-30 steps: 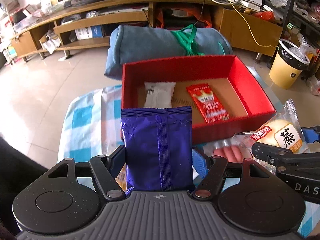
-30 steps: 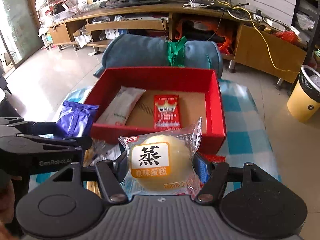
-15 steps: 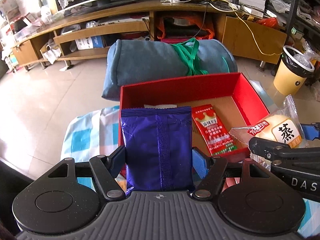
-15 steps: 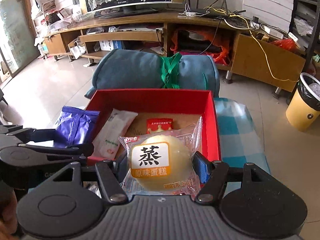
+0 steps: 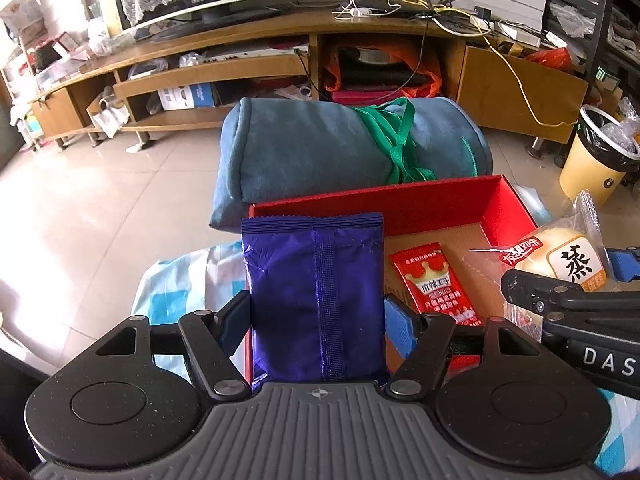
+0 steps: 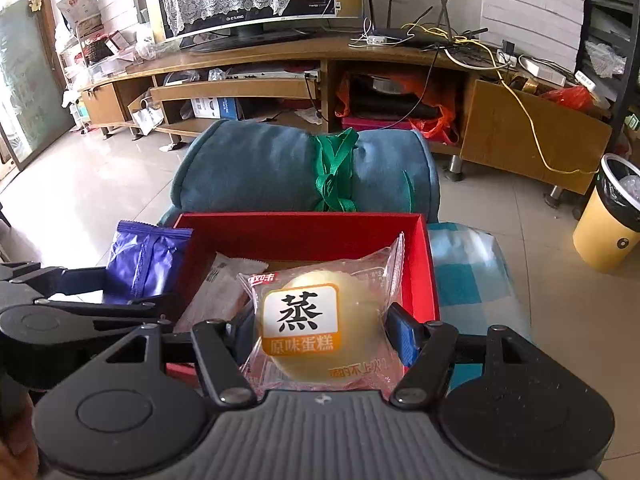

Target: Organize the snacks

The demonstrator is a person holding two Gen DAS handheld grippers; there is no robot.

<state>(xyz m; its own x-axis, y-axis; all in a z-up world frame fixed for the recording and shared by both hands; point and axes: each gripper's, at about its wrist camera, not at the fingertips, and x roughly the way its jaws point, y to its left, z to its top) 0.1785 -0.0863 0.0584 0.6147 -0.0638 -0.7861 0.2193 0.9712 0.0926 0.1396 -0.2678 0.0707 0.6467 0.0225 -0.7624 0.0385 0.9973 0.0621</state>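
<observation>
1. Your left gripper (image 5: pixel 316 320) is clamped on the glossy purple foil snack packet (image 5: pixel 316 300), which stands upright in the centre of the left wrist frame. Your right gripper (image 6: pixel 320 332) is clamped on the clear-wrapped round yellow steamed cake (image 6: pixel 316 324) in the lower centre of the right wrist frame.

2. Over the last 1 second both grippers have carried their loads up and forward. The open red cardboard box (image 6: pixel 430 264) used to sit wholly ahead of the snacks; now its near wall has dropped out of sight behind them.

3. The cake now hangs over the right part of the box floor. The purple packet sits at the box's left wall (image 5: pixel 250 216); from the right wrist view it looks to be just outside that wall, though the fisheye makes this hard to judge.

4. Already lying in the box are 2 items: a flat red sachet with a crown print (image 5: pixel 434 284) and a white paper-look packet (image 6: pixel 218 292).

5. For the task, this means the carry is nearly done. The cake looks ready to be lowered and let go. The purple packet probably needs a small shift toward frame right first.

6. The blue-and-white checked cloth (image 6: pixel 464 276) covers the table under the box.
</observation>
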